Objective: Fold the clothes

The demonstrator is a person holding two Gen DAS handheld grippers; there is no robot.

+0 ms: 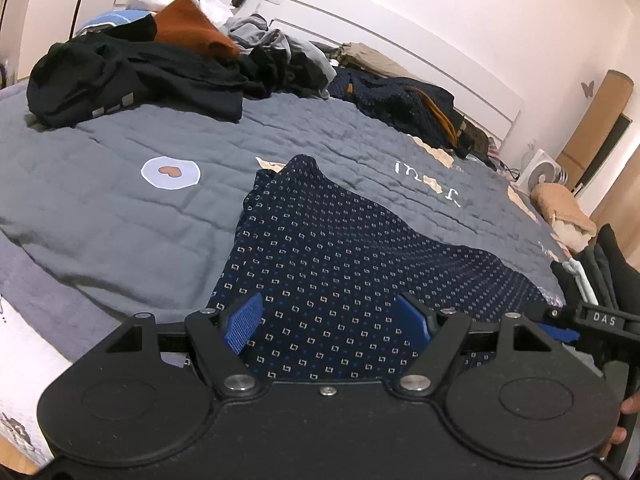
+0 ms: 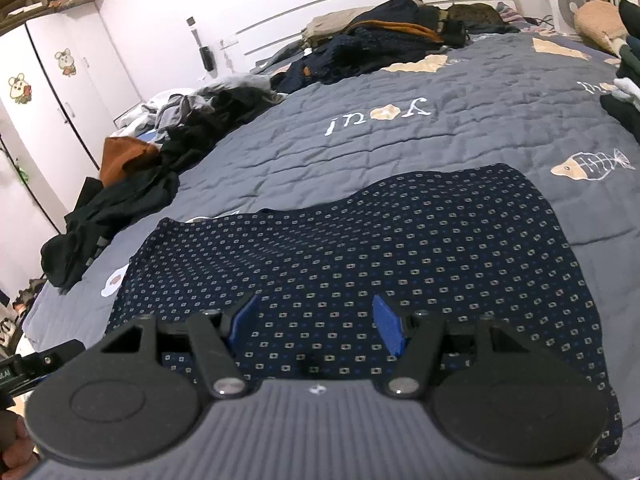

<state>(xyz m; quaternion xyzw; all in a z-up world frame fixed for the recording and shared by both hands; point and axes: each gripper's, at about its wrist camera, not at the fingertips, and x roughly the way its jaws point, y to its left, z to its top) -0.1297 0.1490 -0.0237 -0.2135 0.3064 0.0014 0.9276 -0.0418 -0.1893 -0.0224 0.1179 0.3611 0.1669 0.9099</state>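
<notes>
Bedding fills both views: a grey quilted bedspread (image 2: 460, 148) carries embroidered white letters that we read, upside down from the right wrist camera, roughly as "youi", with a fish-skeleton patch at 3 o'clock of that view and a heart badge (image 1: 170, 173) at 9 o'clock of the left wrist view.

Next in size comes the navy patterned garment (image 2: 360, 248), spread flat on the near part of the bed, straight below both tools. Small pale squares and blue dots cover it. From the right wrist camera its long axis runs from 8 o'clock to 2 o'clock across the frame; from the left, one narrower end points away toward 12 o'clock. We cannot tell what kind of garment it is, and its near edge is hidden under both tool bodies.

A pile of unfolded clothes (image 1: 132, 68), black, rust and grey, lies well apart at 11 o'clock in the left view. A stack of dark folded clothes (image 1: 600, 268) is cut off at 3 o'clock.

Our left tool (image 1: 332, 322) hangs over the fabric with its blue pads spread and nothing between them. Our right tool (image 2: 314, 326) is likewise released above the cloth; in the left view its body shows the letters "DAS".
</notes>
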